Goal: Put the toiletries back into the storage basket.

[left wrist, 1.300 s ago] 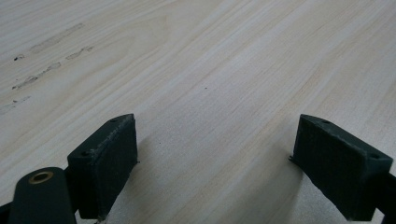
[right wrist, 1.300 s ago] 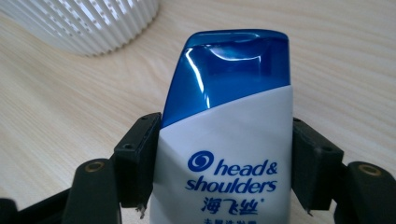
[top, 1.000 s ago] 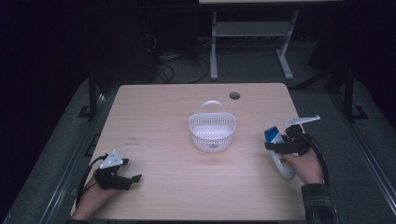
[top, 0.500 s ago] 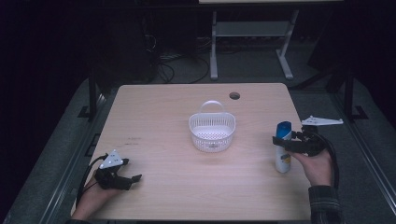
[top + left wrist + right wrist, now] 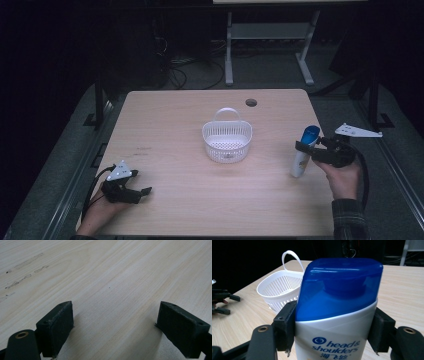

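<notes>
Tabletop (image 5: 170,130) of pale wood with a white plastic handled basket (image 5: 226,140) at centre, the right hand-held gripper (image 5: 303,148) clamping an upright white blue-capped shampoo bottle (image 5: 303,152) at the right edge, the left hand-held gripper (image 5: 142,191) resting open, empty.

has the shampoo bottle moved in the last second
Yes. The bottle, clamped in the right gripper, was tilted at the table's right edge; now it is upright, slightly nearer the basket.
</notes>
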A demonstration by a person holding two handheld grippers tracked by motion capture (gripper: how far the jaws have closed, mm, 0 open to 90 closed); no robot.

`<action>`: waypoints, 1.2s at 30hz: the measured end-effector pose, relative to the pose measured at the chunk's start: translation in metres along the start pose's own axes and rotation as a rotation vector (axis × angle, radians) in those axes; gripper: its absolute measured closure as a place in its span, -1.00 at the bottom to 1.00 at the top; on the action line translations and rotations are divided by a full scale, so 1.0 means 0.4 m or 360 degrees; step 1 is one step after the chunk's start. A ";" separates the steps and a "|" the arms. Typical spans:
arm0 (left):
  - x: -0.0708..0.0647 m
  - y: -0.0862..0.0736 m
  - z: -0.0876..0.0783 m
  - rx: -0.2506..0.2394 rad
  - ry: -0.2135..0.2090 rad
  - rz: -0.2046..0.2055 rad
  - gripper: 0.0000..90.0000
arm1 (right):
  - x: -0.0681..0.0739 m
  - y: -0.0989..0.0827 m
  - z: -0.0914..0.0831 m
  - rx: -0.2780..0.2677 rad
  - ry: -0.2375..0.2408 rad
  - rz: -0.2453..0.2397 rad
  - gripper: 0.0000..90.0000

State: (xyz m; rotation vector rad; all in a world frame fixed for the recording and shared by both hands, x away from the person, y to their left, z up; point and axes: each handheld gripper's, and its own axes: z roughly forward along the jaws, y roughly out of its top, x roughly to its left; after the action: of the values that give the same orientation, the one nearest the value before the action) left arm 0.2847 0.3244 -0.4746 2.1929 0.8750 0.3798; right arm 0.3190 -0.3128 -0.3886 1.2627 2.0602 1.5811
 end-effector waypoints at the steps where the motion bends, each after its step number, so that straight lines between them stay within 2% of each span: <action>1: 0.000 0.000 0.000 -0.0001 0.0000 -0.0001 -0.71 | 0.002 0.002 -0.001 -0.0006 0.0002 0.0004 -0.24; 21: -0.001 0.000 0.001 -0.0005 -0.0003 -0.0002 -0.71 | 0.068 0.068 -0.013 -0.0078 0.0048 -0.0109 -0.24; 36: 0.000 0.001 0.001 -0.0002 -0.0002 0.0000 -0.71 | 0.100 0.108 0.013 -0.0085 0.0074 -0.0154 -0.24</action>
State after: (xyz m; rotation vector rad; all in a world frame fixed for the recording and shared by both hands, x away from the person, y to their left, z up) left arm 0.2849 0.3240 -0.4746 2.1918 0.8734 0.3789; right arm 0.3194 -0.2778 -0.3408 1.1008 2.0593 1.6252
